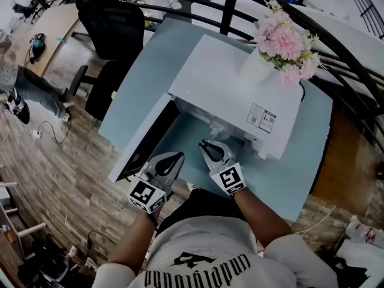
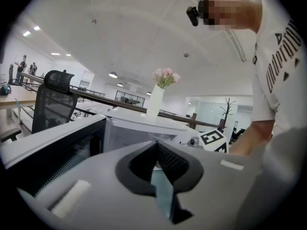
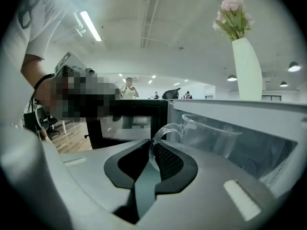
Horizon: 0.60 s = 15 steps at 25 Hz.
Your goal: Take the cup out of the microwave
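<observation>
Right gripper [image 3: 152,145]: fingers [image 3: 171,160] closed on the clear handle [image 3: 162,131] of the cup [image 3: 216,134], the loop pinched between the tips; the cup is transparent and stands upright inside the open cavity of the microwave [image 3: 240,105], just at its mouth.

Left gripper [image 2: 154,146]: fingers [image 2: 173,163] drawn together at the tips, nothing between them; it hangs in front of the microwave, beside the right gripper and apart from the cup.

Head view: both grippers sit side by side before the opening, right one reaching in toward the cup [image 1: 219,126], left one [image 1: 176,157] lower and just beside the door [image 1: 143,144]; the door stands swung fully open to the left; the microwave [image 1: 234,89] is white and rests on a light blue surface [image 1: 150,71].

On top of the microwave: a white vase [image 1: 259,68] with pink flowers [image 1: 288,39], upright; a black office chair [image 1: 114,20] stands beyond the surface's far edge.
</observation>
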Each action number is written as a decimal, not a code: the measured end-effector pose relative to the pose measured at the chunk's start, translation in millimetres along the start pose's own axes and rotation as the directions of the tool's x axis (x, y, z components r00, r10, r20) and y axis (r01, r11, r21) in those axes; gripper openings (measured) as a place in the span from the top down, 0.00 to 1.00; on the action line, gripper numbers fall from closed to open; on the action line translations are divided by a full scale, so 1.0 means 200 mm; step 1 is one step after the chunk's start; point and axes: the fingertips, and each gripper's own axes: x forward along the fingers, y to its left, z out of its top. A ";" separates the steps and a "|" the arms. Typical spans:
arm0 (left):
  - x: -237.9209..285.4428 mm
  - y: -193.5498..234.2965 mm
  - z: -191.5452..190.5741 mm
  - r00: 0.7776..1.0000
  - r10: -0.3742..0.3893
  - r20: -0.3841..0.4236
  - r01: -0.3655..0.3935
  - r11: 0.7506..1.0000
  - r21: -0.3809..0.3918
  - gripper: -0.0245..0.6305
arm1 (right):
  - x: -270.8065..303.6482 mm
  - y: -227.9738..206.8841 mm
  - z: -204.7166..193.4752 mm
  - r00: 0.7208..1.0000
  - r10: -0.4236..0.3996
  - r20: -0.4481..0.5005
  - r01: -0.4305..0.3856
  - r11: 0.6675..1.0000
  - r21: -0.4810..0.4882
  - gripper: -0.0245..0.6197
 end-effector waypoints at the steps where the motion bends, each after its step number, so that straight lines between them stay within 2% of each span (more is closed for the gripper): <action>1: -0.01 -0.02 0.00 1.000 -0.003 0.003 0.003 1.000 -0.001 0.89 | -0.02 0.02 0.01 1.000 0.006 -0.001 -0.006 1.000 -0.001 0.90; 7: -0.07 -0.11 0.07 1.000 -0.020 0.024 0.020 1.000 0.015 0.89 | -0.17 0.14 0.11 1.000 0.026 0.002 -0.026 0.999 -0.033 0.90; 15: -0.14 -0.21 0.20 0.997 -0.045 0.057 0.042 0.998 0.054 0.89 | -0.31 0.20 0.32 0.998 0.017 0.065 -0.012 0.997 -0.077 0.90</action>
